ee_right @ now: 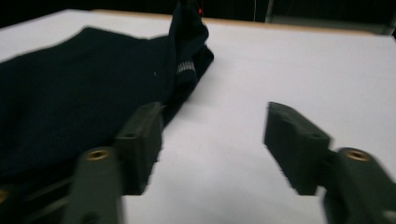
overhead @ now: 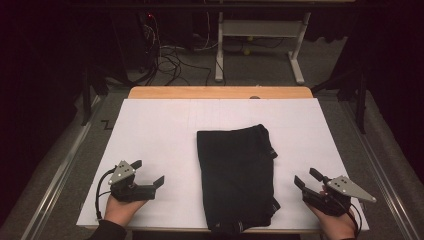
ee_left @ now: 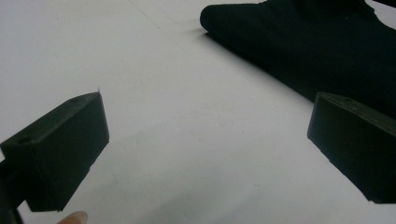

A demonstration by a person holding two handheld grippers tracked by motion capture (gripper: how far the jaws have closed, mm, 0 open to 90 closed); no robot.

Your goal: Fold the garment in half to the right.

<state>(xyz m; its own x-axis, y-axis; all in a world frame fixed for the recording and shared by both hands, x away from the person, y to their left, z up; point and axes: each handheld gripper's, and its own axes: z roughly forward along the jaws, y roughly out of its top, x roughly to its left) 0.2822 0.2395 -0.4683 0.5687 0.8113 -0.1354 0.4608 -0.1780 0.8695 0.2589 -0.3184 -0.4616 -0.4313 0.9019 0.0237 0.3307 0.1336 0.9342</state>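
1. Folded black garment lies on the white table cover, a little right of the middle, its long side running away from the person and its near end at the front edge of the table.
2. Its far right corner shows a bunched, ribbed edge; in the right gripper view that edge stands up slightly from the flat cloth.
3. Right gripper rests on the cover just right of the garment's near half, close to its edge but apart from it, with bare white surface between the two in the high view.
4. Its jaws are spread with nothing between them; in the right gripper view the garment lies beyond and beside one of them, and white cover shows through the gap.
5. Left gripper sits on the cover left of the garment, farther from it than the right one, pointing toward the cloth.
6. Its jaws stand wide apart and empty; in the left gripper view the garment lies ahead, well clear of both pads.
7. A hand holds each gripper from the near edge of the table.
8. Beyond the cover, a strip of wooden tabletop shows at the far side.
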